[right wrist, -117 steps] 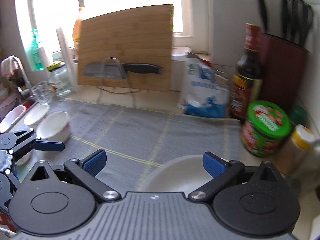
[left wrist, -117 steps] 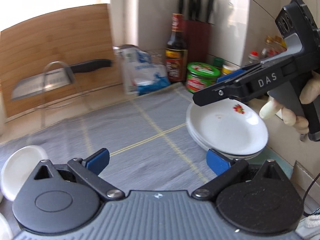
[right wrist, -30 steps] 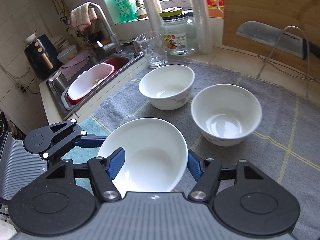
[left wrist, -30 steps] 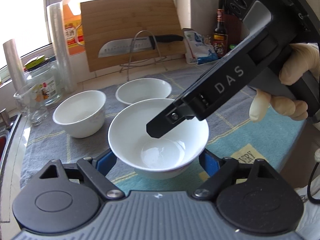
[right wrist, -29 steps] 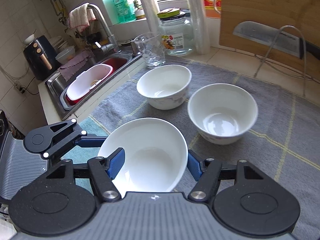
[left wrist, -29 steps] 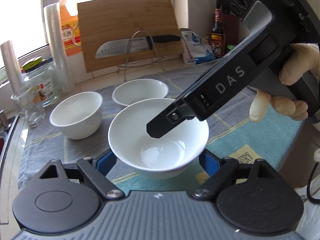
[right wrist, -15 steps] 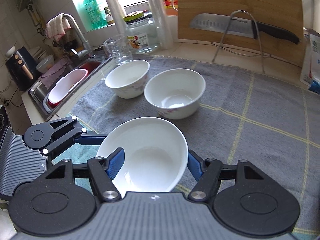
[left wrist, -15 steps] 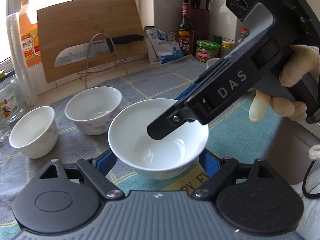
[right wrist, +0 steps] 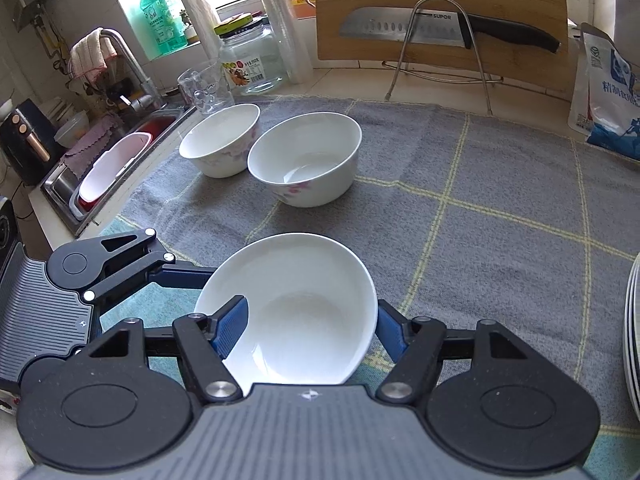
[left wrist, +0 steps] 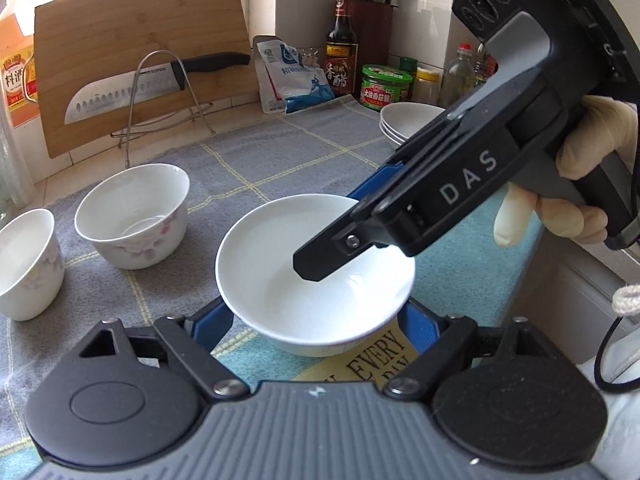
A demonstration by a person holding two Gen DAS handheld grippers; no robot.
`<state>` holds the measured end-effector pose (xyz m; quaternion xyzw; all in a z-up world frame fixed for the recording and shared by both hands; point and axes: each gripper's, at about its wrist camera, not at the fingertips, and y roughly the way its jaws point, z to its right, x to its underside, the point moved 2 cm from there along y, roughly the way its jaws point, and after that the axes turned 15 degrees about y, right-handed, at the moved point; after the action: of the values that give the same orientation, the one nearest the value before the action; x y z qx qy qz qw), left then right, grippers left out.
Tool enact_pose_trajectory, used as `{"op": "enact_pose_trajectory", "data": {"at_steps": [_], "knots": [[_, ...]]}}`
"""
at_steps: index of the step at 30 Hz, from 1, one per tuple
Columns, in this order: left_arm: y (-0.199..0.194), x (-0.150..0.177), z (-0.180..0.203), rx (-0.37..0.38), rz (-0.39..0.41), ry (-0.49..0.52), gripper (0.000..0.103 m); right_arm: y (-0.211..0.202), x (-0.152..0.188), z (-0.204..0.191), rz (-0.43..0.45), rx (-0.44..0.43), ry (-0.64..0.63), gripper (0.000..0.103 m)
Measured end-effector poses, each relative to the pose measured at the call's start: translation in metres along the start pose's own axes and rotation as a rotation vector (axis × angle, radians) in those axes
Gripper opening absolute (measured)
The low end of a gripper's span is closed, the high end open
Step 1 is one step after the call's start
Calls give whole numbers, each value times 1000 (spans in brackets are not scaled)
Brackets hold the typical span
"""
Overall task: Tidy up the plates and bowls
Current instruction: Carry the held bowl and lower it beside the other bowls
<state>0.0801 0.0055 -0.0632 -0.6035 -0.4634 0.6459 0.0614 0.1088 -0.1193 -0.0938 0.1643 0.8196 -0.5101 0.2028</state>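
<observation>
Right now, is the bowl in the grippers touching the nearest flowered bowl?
Apart. Right wrist view shows grey cloth between held bowl and flowered bowl.

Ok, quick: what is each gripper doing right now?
Left gripper: shut on the white bowl, pads on its outer sides.
Right gripper: jaws just opening, one finger inside the same bowl, one outside; grip looks loosened.
</observation>
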Motion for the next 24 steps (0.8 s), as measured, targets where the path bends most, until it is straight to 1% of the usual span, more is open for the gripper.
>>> {"op": "enact_pose_trajectory", "data": {"at_steps": [9, 12, 14, 16, 20, 24], "knots": [[6, 0, 1, 24, -5, -8, 88, 3, 1, 9, -14, 4, 13, 77], [6, 0, 2, 23, -3, -3, 89, 4, 2, 8, -19, -8, 16, 83], [5, 0, 2, 24, -3, 4, 89, 5, 2, 6, -13, -8, 11, 90], [4, 1, 2, 27, -4, 8, 90, 4, -1, 4, -5, -8, 1, 93], [-7, 2, 0, 35, 20, -6, 94, 1, -6, 0, 15, 2, -25, 99], [-20, 7, -6, 3, 15, -16, 95, -1, -13, -7, 31, 5, -52, 101]]}}
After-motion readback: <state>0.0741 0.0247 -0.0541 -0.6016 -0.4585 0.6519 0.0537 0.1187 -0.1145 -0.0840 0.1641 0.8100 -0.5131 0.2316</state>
